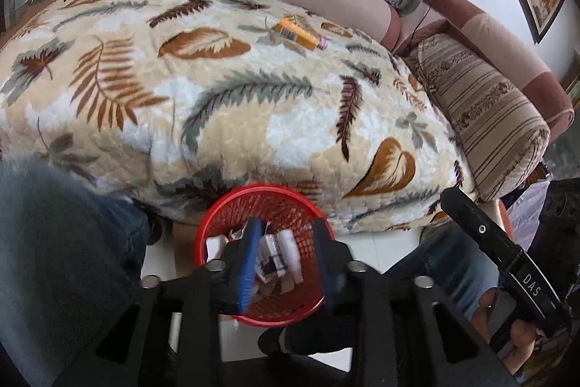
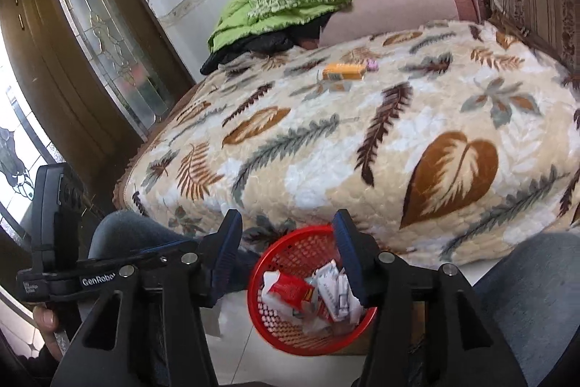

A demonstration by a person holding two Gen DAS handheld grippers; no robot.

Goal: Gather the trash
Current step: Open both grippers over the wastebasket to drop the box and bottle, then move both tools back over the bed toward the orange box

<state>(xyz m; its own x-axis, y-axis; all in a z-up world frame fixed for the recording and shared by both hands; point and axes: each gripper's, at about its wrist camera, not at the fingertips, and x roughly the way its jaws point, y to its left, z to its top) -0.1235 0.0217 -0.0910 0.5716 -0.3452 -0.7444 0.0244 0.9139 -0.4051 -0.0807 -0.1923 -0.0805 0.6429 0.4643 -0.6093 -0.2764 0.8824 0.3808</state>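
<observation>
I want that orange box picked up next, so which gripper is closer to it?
Neither clearly. Both the left gripper and right gripper hang over the red basket, and the orange box lies far up the blanket.

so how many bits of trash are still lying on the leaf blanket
2: an orange box near the far side of the blanket, and a small pink item at its right end. Folds could hide more.

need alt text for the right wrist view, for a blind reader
The open right gripper hangs empty over a red basket of wrappers on the floor, by a leaf-print blanket. An orange box lies far back on the blanket.
</observation>
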